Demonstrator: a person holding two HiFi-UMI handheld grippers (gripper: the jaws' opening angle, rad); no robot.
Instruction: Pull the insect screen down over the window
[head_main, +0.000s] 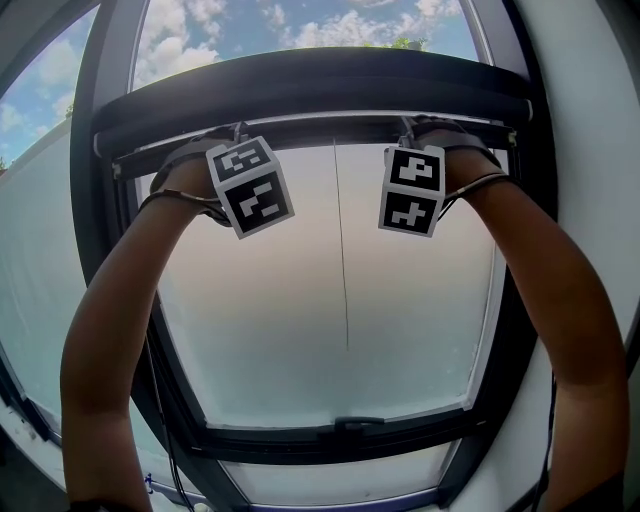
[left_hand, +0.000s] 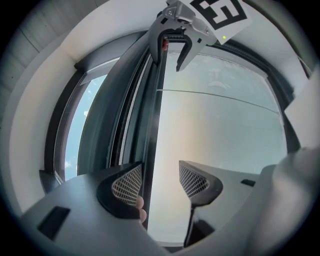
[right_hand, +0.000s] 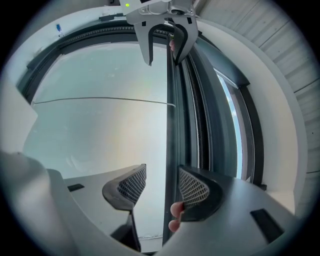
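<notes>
The insect screen's dark pull bar (head_main: 330, 132) sits high on the window, just under the black roller housing (head_main: 320, 85). A thin pull cord (head_main: 342, 260) hangs from its middle. Both grippers are raised to the bar, my left gripper (head_main: 236, 134) left of the cord and my right gripper (head_main: 408, 130) right of it. In the left gripper view the left gripper (left_hand: 160, 181) is open, straddling the pull bar (left_hand: 151, 125), which lies against the left pad. In the right gripper view the right gripper (right_hand: 162, 183) is open too, the pull bar (right_hand: 171, 125) close to its right pad. A fingertip shows beside each bar.
The dark window frame (head_main: 100, 200) rings hazy glass, with blue sky and clouds above the housing. A handle (head_main: 358, 423) sits on the lower frame rail. White wall (head_main: 590, 150) flanks the window on the right. A thin cable (head_main: 165, 440) hangs at the lower left.
</notes>
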